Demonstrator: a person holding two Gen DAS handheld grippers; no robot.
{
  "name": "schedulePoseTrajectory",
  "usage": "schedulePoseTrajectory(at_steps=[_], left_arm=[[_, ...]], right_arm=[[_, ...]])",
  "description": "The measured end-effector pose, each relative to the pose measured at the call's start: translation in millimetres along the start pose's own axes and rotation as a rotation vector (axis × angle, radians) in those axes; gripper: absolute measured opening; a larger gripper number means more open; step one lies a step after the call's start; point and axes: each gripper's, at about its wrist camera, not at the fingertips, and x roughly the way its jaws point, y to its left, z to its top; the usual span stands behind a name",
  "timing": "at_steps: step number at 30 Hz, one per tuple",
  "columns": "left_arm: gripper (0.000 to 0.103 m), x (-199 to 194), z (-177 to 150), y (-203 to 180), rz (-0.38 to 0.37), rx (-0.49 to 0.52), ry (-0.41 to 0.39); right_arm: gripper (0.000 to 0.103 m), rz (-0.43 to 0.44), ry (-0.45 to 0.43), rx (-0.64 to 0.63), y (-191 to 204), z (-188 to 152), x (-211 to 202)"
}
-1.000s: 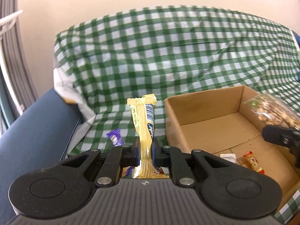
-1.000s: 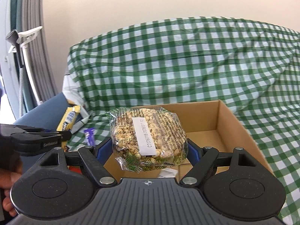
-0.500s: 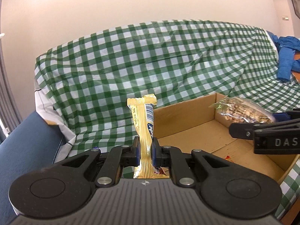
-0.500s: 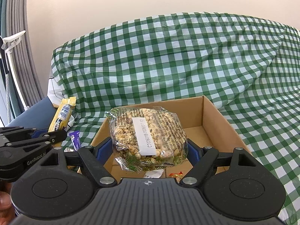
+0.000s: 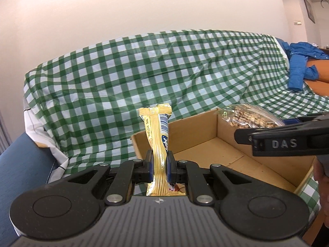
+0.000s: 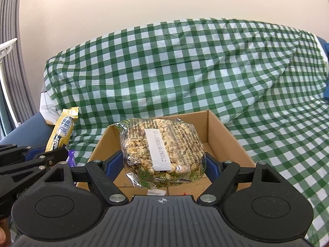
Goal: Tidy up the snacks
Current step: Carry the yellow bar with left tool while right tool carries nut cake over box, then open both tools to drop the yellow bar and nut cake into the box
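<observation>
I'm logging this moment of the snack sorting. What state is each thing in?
Left tongs: shut on the yellow bar.
Yellow bar: held upright, wrapper sealed.
Right tongs: shut on the nut bag.
Nut bag: held above the box, sealed.
Cardboard box: open on top, a few small snacks at the bottom.
Purple snack: lying on the checked cloth beside the box.

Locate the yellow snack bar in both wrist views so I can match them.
Left wrist view: the yellow snack bar stands upright at centre, clamped in the left tongs.
Right wrist view: it leans at the left edge, beside the cardboard box.
Shared landmark: the cardboard box.
</observation>
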Motion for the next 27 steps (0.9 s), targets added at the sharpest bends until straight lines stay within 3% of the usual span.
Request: schedulePoseTrajectory(at_steps=[27], left_arm=[[0.012, 4, 3, -14, -0.036, 0.013, -0.023]], right_arm=[[0.082, -0.087, -0.034, 0.029, -3, -5, 0]])
